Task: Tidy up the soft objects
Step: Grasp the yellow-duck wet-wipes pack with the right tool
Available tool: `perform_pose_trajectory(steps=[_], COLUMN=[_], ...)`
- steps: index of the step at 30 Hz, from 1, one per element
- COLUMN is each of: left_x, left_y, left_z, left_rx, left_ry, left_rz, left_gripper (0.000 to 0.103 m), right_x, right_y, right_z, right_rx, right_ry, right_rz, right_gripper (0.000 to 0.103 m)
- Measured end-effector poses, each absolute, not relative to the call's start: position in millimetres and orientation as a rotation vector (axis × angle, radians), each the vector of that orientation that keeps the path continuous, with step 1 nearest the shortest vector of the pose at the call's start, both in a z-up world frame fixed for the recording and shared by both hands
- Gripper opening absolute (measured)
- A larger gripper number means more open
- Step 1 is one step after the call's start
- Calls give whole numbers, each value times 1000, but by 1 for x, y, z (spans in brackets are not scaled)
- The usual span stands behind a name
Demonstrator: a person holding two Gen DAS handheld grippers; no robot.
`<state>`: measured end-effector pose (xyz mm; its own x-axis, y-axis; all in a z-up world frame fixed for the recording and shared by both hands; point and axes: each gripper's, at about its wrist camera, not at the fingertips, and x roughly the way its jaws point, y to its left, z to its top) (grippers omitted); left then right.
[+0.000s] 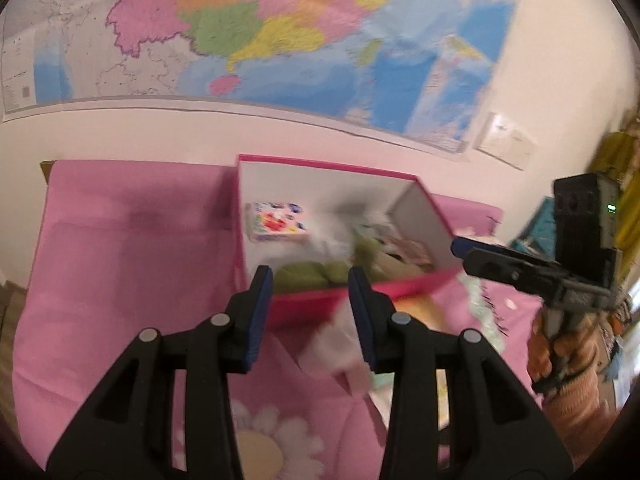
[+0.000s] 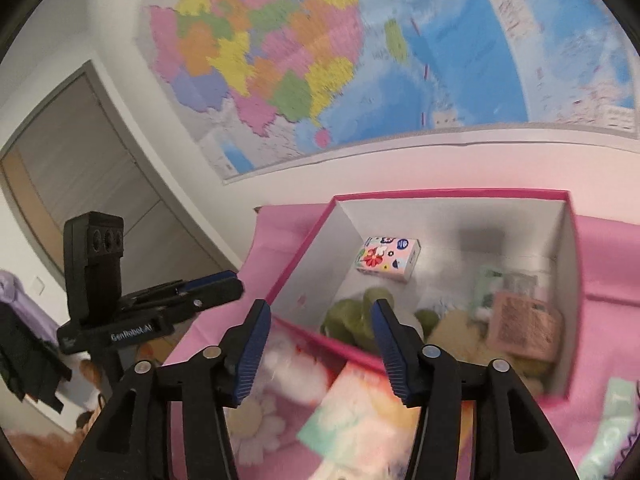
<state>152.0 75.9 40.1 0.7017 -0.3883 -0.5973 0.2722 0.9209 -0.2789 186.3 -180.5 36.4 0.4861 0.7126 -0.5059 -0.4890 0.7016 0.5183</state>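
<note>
An open pink box (image 1: 320, 162) with white inner walls sits on the pink bedspread (image 1: 120, 260). Inside lie a green plush (image 1: 308, 274), a flowered tissue pack (image 1: 276, 224) and other soft items. My left gripper (image 1: 310, 284) hovers before the box's near wall, open, with only the box showing between its pads. A blurred white soft thing (image 1: 340, 340) lies by its right finger. My right gripper (image 2: 320, 316) is open over the box's (image 2: 440, 191) near corner, above the green plush (image 2: 352, 320). A blurred pastel cloth (image 2: 352, 412) sits below its fingers, touching neither pad.
A large coloured map (image 1: 240, 32) covers the wall behind the bed. A mint patterned item (image 2: 612, 424) lies right of the box. A grey door (image 2: 80, 168) stands far left. A hand in an orange sleeve (image 1: 568, 360) holds the right gripper (image 1: 462, 252).
</note>
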Motion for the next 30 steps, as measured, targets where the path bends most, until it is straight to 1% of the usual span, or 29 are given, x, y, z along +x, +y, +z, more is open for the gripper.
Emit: perform_pose_trajectory(steps=[3,7,12,21,28,30], left_x=[133,109,92,92,94,96], left_y=[70,58,40,16,2,-3], left_z=[37,26,-8,-60,-79,-86], left_rx=[-168,-131,-127,-169,-173,-176], left_ry=[694,719,826,1000,1070,1097], left_rz=[-429,-471,-536,-599,-634,-639], left_gripper=[46,46,46,46,47,47], right_x=[167,140,114,92,88,87], right_y=[-194,-214,-233,-245,-233,-227], right_z=[40,30,7,-49,-62,-62], right_rx=[312,324,322,352,338,312], right_ry=[751,769,836,992,1001,997], right_rz=[732,728,685,626,640,638], right_gripper=[57,58,58,58,57,53])
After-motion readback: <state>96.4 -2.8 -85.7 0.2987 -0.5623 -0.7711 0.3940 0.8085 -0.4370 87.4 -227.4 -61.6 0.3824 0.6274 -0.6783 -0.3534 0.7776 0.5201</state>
